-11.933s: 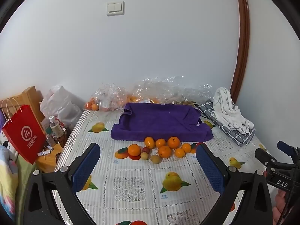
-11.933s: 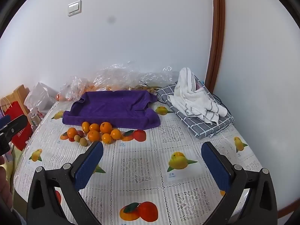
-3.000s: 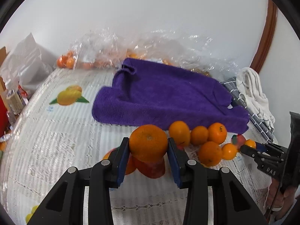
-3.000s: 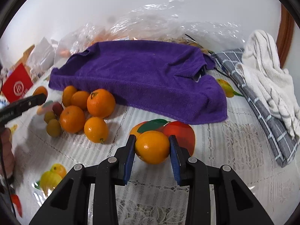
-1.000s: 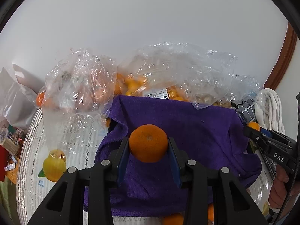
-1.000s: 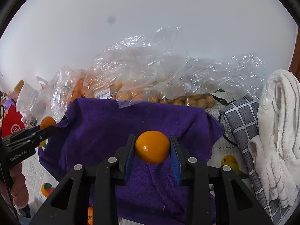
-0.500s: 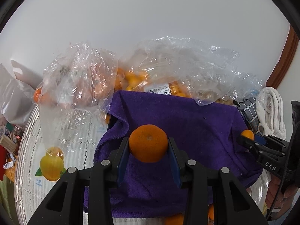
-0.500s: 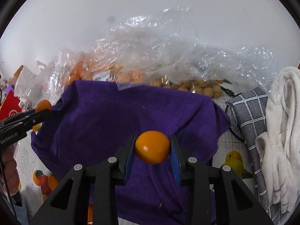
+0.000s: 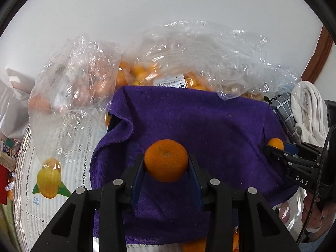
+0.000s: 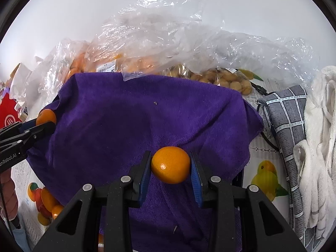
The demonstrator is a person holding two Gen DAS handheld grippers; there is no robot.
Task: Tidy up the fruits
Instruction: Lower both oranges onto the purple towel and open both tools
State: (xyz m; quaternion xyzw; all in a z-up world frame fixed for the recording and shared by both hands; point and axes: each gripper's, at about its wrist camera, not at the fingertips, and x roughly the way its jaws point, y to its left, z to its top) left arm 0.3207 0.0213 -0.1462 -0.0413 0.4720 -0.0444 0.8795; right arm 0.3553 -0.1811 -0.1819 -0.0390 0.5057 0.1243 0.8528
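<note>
My left gripper (image 9: 166, 168) is shut on a large orange (image 9: 166, 160), held over the left half of the purple towel (image 9: 199, 130). My right gripper (image 10: 170, 168) is shut on a smaller, smoother orange (image 10: 170, 164) above the towel's (image 10: 130, 126) right part. Each gripper shows in the other's view: the right one (image 9: 275, 147) at the towel's right edge, the left one (image 10: 45, 119) at its left edge, both with their fruit. More loose oranges (image 10: 49, 203) lie on the tablecloth at the towel's near side, mostly hidden.
Clear plastic bags (image 9: 189, 63) of orange fruit (image 9: 136, 71) and pale brown fruit (image 10: 226, 82) line the wall behind the towel. A grey checked cloth (image 10: 287, 113) and a white towel (image 10: 317, 147) lie to the right. A red bag (image 10: 8, 113) stands far left.
Both grippers have sunk toward the purple towel with their oranges and tilted downward; the towel fills more of each view. Both grips are unchanged.
</note>
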